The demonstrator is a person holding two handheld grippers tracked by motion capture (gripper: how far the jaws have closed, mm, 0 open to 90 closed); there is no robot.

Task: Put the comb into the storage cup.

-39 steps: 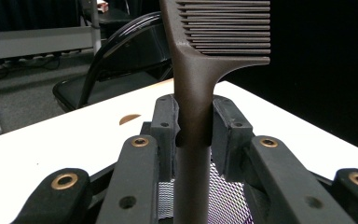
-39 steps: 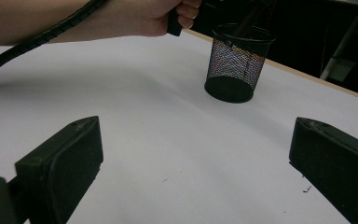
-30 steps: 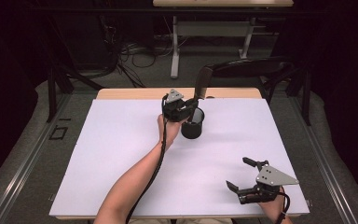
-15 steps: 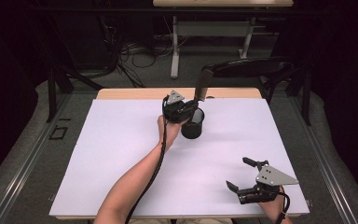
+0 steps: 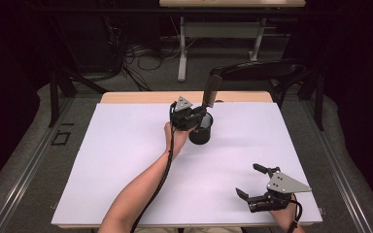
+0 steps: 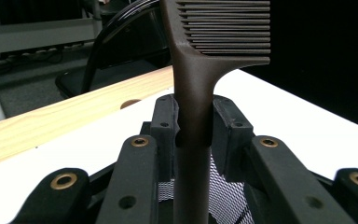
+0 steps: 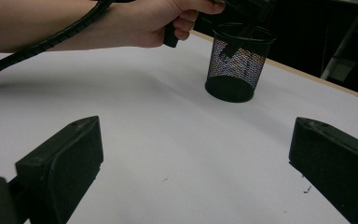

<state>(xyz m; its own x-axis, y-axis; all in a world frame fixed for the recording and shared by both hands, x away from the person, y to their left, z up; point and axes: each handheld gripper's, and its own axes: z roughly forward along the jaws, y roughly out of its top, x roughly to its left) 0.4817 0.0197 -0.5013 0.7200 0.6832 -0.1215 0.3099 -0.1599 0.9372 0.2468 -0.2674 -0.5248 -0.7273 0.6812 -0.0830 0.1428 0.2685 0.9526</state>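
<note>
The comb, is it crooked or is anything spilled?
Nothing is spilled or broken. The comb stands upright, its handle clamped in the left gripper above the mesh cup, which stands upright on the table. The right gripper rests open, apart from them.

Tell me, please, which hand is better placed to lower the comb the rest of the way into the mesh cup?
The left. The left gripper is clamped on the comb right above the mesh cup. The right gripper sits open near the table's front edge, well away from the cup.
</note>
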